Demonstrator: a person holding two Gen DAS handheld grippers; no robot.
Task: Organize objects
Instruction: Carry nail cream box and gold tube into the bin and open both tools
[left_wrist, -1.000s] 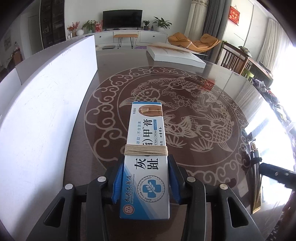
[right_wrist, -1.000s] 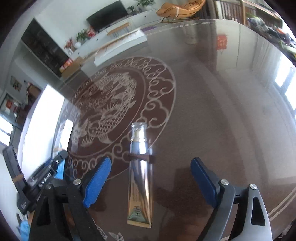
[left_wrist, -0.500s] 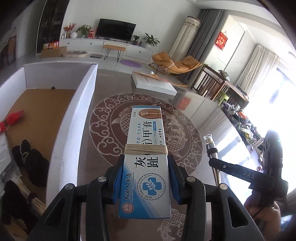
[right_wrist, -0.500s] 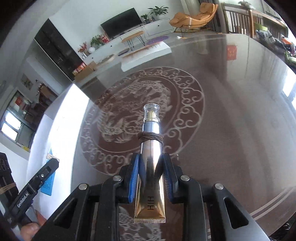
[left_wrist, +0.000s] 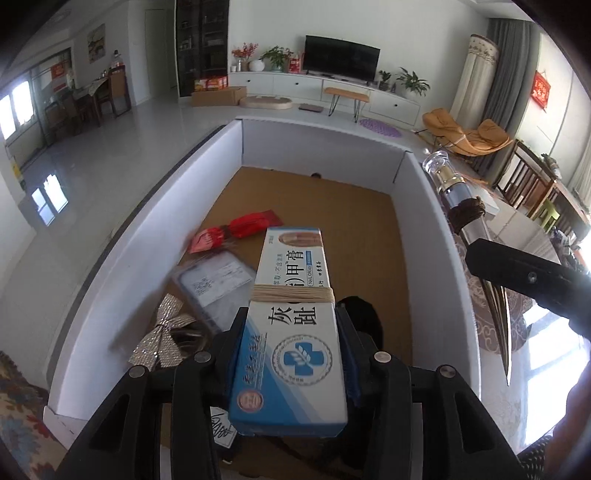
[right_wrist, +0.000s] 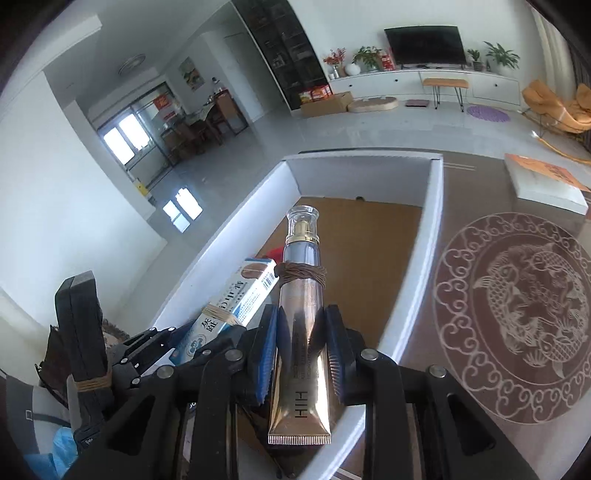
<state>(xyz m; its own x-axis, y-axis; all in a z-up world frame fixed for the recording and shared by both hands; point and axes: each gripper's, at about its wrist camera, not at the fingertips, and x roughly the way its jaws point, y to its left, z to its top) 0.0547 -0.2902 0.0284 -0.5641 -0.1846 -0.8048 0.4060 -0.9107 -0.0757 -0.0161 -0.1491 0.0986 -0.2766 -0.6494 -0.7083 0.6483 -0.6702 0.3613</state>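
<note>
My left gripper is shut on a blue-and-white cream box bound with tan string, held above the inside of a white-walled storage box with a brown floor. My right gripper is shut on a gold-and-silver cosmetic tube with a clear cap, held over the storage box's right wall. The tube also shows at the right of the left wrist view. The cream box shows in the right wrist view, left of the tube.
Inside the storage box lie a red packet, a grey pouch, a silver glitter bow and a black item. The dark patterned table lies to the right, with a white flat box at its far end.
Both grippers have swung left from over the table to over the storage box. The right gripper closed on the tube and lifted it off the table a second ago.
</note>
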